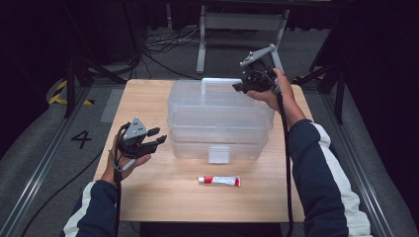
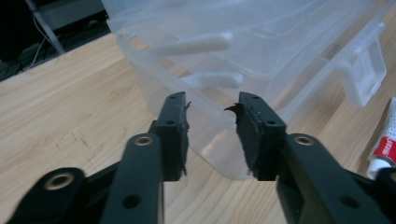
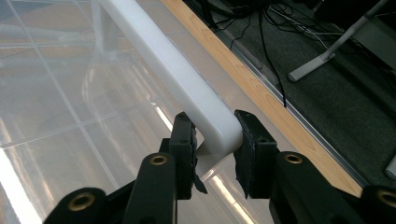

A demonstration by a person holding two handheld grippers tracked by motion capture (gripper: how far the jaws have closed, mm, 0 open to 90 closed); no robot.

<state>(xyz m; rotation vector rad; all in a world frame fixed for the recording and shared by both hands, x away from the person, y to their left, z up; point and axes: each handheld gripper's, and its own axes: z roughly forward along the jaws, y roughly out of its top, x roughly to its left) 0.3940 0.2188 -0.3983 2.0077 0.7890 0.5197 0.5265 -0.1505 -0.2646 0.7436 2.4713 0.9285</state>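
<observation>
A clear plastic box (image 1: 217, 123) with a white handle (image 1: 220, 81) stands in the middle of the wooden table (image 1: 148, 94). My right gripper (image 1: 239, 88) is at the handle's right end. In the right gripper view its jaws press on the bend of the handle (image 3: 173, 65), and the gripper (image 3: 212, 126) is shut on it. My left gripper (image 1: 157, 138) hovers off the box's front left corner. In the left gripper view it (image 2: 211, 105) is open, nothing lies between its jaws, and the box wall (image 2: 261, 51) lies just beyond them.
A small white and red tube (image 1: 220, 180) lies on the table in front of the box, also seen as the tube (image 2: 385, 144) at the right edge. The box's front latch (image 1: 219, 154) faces the person. Cables and a metal stand (image 1: 202, 44) are on the floor beyond.
</observation>
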